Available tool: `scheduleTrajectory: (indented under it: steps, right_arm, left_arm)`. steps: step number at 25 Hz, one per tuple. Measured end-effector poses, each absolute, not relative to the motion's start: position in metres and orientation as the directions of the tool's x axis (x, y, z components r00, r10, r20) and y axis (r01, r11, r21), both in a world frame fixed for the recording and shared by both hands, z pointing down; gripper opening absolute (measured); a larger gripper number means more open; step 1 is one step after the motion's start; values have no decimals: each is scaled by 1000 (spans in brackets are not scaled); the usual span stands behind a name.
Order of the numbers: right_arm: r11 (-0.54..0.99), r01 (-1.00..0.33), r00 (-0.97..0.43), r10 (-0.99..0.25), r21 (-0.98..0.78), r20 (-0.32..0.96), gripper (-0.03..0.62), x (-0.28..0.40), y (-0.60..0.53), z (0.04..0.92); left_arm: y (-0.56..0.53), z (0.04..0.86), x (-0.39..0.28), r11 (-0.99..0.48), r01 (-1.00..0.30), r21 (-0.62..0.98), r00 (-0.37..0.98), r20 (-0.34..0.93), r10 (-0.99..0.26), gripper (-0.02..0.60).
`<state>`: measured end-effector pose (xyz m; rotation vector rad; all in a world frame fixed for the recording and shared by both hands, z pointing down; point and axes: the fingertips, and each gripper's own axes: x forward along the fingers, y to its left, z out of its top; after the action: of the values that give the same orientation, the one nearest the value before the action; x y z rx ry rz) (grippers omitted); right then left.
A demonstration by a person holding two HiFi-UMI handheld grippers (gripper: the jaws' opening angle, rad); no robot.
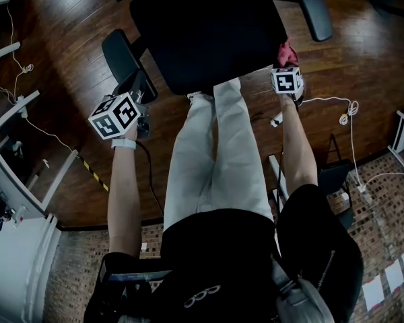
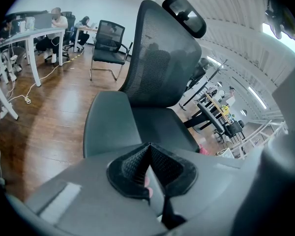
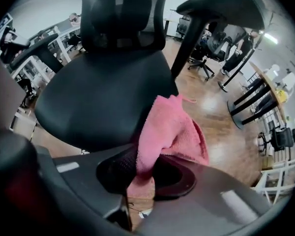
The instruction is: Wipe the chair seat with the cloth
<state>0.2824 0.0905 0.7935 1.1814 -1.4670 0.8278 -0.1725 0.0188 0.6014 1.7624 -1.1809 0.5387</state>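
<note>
The pink cloth [image 3: 169, 129] is being held in the right gripper [image 3: 143, 167], whose fingers are clenching on one bunched fold while the rest is flopping forward past them. In the head view it is sitting at the near right corner of the black chair seat [image 1: 209, 32]; whether it is already touching the cushion cannot be told. From those fingers the seat is spreading ahead and off to the left, its width running across in front of the person, so the coming stroke is likely calling for a sweep leftward and inward over the cushion. The left gripper [image 1: 118, 115] is hovering lower and well apart from the cloth, just beside the left armrest [image 1: 121, 56], its fingers pressing together with nothing from the task between them. The right gripper is plainly the nearer one for wiping.
</note>
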Motion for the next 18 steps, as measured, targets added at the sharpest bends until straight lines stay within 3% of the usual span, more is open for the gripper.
scheduleTrajectory:
  steps: [5, 18]
  right_arm:
    - [319, -946, -37, -257, 49, 966, 71, 221, 107, 799]
    - [581, -777, -385, -138, -240, 913, 71, -12, 162, 796]
  left_arm:
    - [20, 602, -171, -123, -889, 440, 441, 754, -487, -6]
    - [19, 607, -173, -127, -891, 436, 439, 755, -487, -6]
